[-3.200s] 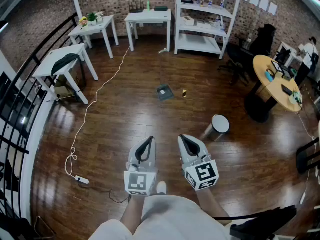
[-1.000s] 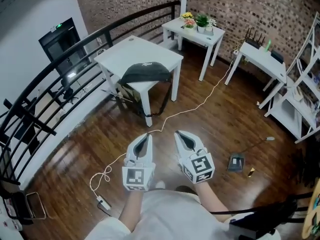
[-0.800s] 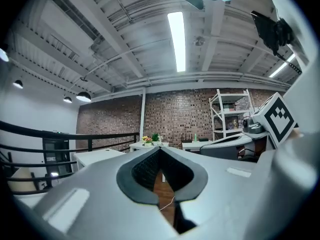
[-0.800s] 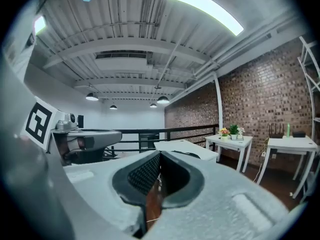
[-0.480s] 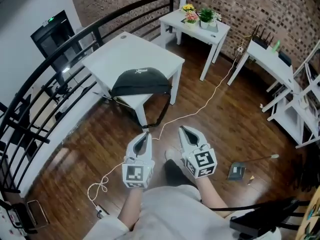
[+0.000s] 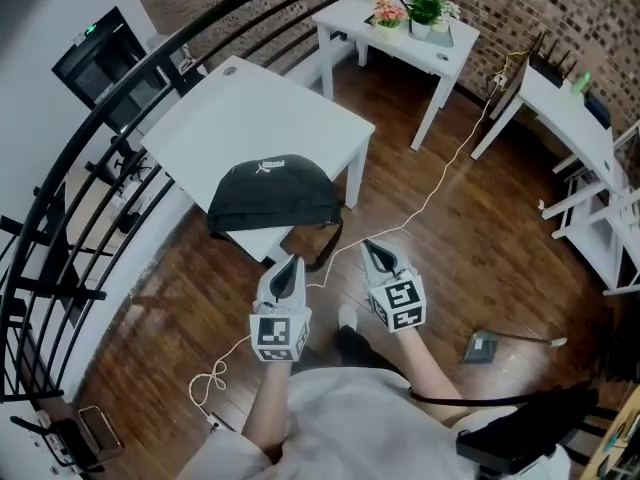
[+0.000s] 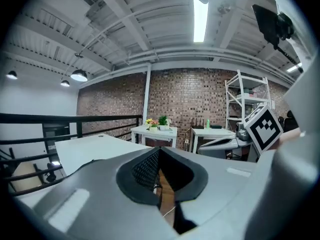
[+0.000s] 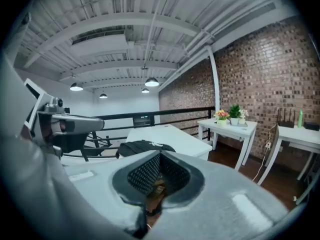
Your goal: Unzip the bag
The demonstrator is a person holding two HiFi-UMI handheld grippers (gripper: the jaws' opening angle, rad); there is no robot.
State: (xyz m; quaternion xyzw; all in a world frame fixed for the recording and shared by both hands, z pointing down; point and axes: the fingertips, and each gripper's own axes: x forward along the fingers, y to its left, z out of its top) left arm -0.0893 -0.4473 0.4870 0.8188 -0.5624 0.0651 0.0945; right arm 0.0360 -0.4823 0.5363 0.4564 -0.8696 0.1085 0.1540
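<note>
A black bag [image 6: 272,196] lies on the near corner of a white table [image 6: 255,108], its strap hanging over the edge. Both grippers are held in the air just short of that corner, above the wooden floor. In the head view my left gripper [image 6: 288,265] is shut and empty, below the bag's near edge. To its right my right gripper [image 6: 371,252] is also shut and empty. The right gripper view shows its closed jaws [image 8: 160,156] pointing toward the bag [image 8: 142,146]. The left gripper view shows closed jaws [image 7: 159,154] with the table [image 7: 85,146] beyond.
A black railing [image 6: 110,108] runs behind and left of the table. A small white table with potted flowers [image 6: 405,28] stands beyond. A white cable [image 6: 440,183] snakes over the floor. White shelving [image 6: 600,138] stands at the right, and a small dustpan-like thing [image 6: 482,346] lies on the floor.
The person has turned and walked toward the table, so the bag now lies close in front of both grippers. Both grippers stay shut, side by side.
</note>
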